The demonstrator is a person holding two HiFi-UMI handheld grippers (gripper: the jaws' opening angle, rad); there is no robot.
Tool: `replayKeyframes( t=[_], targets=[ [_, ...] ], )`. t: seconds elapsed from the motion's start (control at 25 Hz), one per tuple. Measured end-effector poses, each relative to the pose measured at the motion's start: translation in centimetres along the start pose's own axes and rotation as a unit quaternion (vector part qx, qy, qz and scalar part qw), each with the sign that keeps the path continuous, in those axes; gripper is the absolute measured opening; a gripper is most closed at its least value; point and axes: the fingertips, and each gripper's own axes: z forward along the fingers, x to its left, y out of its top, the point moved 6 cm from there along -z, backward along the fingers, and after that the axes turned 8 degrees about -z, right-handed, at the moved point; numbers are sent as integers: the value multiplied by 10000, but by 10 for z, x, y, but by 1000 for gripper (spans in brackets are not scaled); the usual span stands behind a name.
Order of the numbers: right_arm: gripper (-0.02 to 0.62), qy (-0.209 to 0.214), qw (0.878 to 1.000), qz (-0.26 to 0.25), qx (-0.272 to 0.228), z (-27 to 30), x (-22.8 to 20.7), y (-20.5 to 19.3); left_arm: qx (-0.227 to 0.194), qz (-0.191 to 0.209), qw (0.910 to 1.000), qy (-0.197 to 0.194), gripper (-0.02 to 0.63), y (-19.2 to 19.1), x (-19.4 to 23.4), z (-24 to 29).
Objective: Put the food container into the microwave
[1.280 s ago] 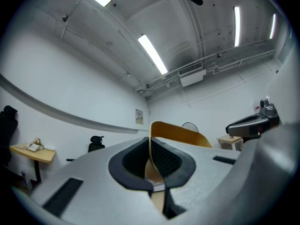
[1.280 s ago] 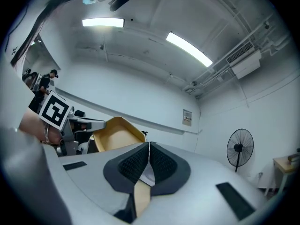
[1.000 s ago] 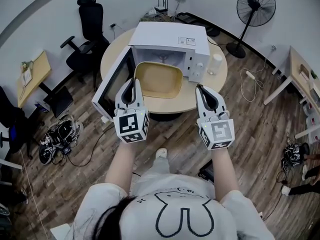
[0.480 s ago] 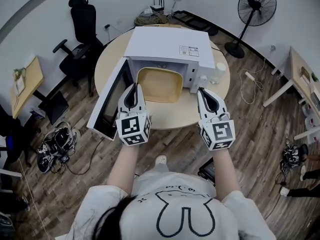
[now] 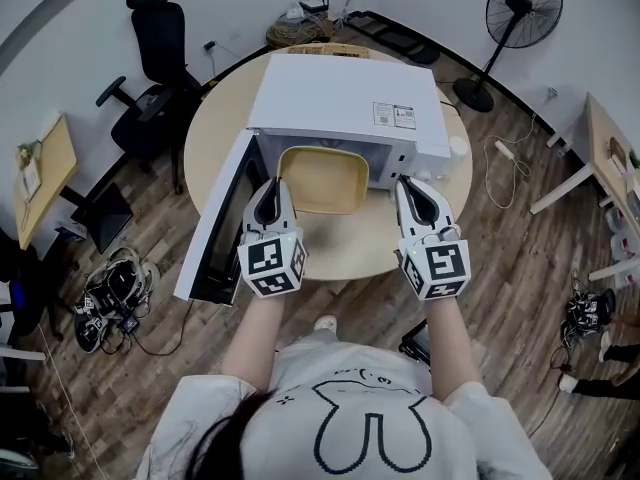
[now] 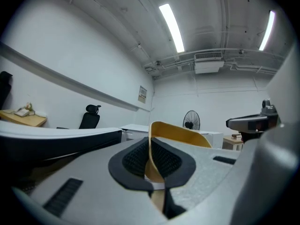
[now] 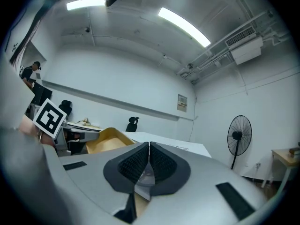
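The yellow food container (image 5: 322,178) hangs level in front of the white microwave (image 5: 350,93), its far edge at the oven's open mouth. My left gripper (image 5: 272,183) is shut on the container's left rim; in the left gripper view the yellow rim (image 6: 180,134) runs between the dark pads (image 6: 136,157). My right gripper (image 5: 413,183) hovers to the right of the container, apart from it, jaws shut with nothing seen between them (image 7: 149,161). The container (image 7: 105,139) shows to its left in the right gripper view. The microwave door (image 5: 215,228) swings open to the left.
The microwave stands on a round wooden table (image 5: 340,248). A white cup (image 5: 458,148) sits by the oven's right side. A black office chair (image 5: 150,28), a standing fan (image 5: 520,8), side desks and floor cables (image 5: 110,288) surround the table.
Both grippers have moved forward toward the microwave, carrying the container from the table's front edge up to the oven's opening. The left grip is unchanged.
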Motion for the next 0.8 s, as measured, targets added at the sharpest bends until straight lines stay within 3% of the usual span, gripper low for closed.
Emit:
replayKeyframes(
  t=[0.4, 0.8],
  targets=[
    [31, -49, 9997, 98, 195, 34, -1, -24, 383, -103, 9992, -26, 18, -28, 18, 44],
    [30, -44, 9996, 91, 261, 32, 9, -34, 533, -166, 9984, -45, 18, -44, 22, 44]
  ],
)
